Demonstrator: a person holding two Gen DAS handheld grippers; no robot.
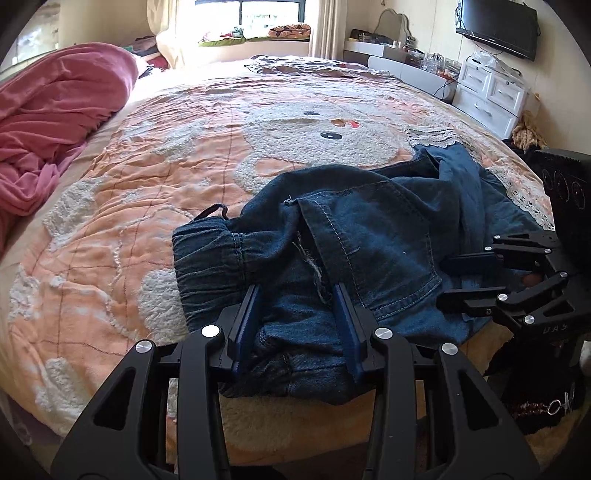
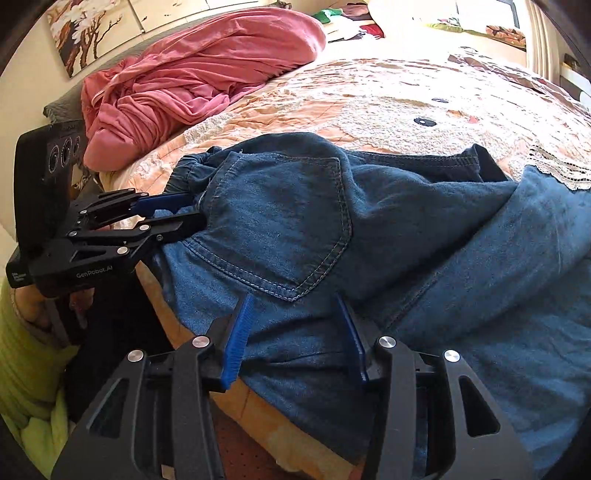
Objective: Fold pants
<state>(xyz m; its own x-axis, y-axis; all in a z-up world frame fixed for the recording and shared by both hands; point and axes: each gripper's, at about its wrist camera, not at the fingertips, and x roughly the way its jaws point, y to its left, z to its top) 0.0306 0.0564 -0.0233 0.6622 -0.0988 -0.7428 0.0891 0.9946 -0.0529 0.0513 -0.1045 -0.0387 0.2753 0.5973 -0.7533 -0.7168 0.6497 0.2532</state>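
Observation:
Blue denim pants [image 1: 343, 243] lie rumpled on the bed near its front edge, elastic waistband at the left, back pocket up. They also fill the right wrist view [image 2: 369, 229]. My left gripper [image 1: 297, 295] is open, its blue-padded fingers astride the waistband area. It also shows in the right wrist view [image 2: 184, 214] at the waistband. My right gripper [image 2: 295, 299] is open over the denim just below the back pocket. It shows in the left wrist view [image 1: 448, 282], open at the pants' right side.
The bed has a peach quilt with a white bear pattern [image 1: 221, 147]. A pink blanket [image 1: 55, 103] is heaped at the far left. White drawers [image 1: 487, 96] and a wall TV [image 1: 498, 26] stand right of the bed.

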